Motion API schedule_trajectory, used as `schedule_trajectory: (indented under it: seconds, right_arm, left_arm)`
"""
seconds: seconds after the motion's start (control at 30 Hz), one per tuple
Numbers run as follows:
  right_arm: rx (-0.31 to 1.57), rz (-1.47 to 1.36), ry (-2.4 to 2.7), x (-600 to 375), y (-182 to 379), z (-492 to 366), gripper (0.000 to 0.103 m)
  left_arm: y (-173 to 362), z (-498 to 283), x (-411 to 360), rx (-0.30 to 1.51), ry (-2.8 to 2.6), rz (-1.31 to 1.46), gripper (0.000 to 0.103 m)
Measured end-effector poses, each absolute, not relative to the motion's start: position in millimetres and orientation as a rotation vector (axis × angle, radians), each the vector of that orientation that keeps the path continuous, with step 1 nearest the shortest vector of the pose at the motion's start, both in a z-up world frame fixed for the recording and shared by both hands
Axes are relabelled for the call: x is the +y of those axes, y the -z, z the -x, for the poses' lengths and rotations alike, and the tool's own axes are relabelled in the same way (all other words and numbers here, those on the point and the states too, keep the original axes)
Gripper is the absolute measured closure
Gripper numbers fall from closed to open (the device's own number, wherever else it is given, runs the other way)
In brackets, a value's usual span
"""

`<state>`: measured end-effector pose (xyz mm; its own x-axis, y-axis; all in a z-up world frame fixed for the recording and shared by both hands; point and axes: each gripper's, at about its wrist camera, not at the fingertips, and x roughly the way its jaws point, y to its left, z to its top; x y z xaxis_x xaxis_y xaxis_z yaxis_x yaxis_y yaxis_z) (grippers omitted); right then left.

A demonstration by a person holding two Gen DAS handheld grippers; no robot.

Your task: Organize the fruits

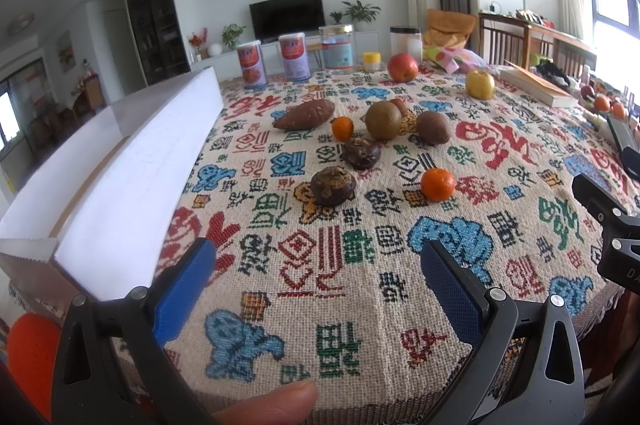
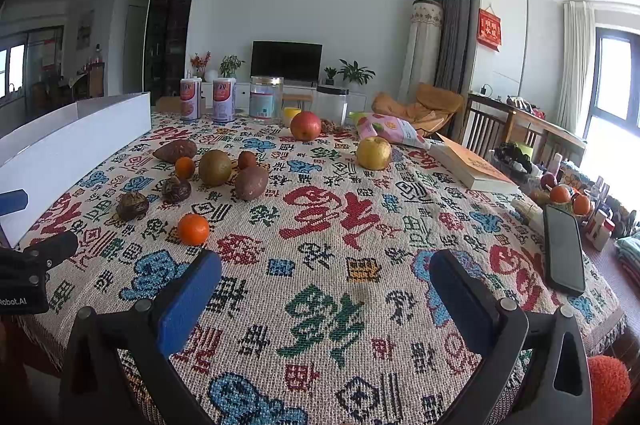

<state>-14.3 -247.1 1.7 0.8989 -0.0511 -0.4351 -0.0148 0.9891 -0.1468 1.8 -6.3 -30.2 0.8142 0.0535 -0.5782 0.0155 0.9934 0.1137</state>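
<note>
**Both grippers empty, fruit spread on cloth**

L gripper (image 1: 316,281) and R gripper (image 2: 326,289) hover over the patterned tablecloth (image 2: 340,325) w/ jaws spread wide, nothing between them. Nearest fruit: a tangerine (image 2: 193,229), just ahead of R gripper's left finger. Behind it a cluster: two dark wrinkled fruits (image 1: 333,186), smaller tangerine (image 1: 343,128), green-brown round fruit (image 1: 383,120), two sweet potatoes (image 1: 305,114). Red apple (image 2: 305,126) & yellow apple (image 2: 374,153) sit farther back. White box (image 1: 132,185) along left edge.
</note>
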Motion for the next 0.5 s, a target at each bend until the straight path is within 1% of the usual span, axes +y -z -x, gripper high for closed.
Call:
schedule_trajectory:
  seconds: [0.5]
  right_arm:
    - [0.455,0.146,0.018,-246.5,-0.9,13.7,0.0]
  left_arm:
    - [30.9,-1.8,-6.2,0.62,-0.021,-0.116,0.0]
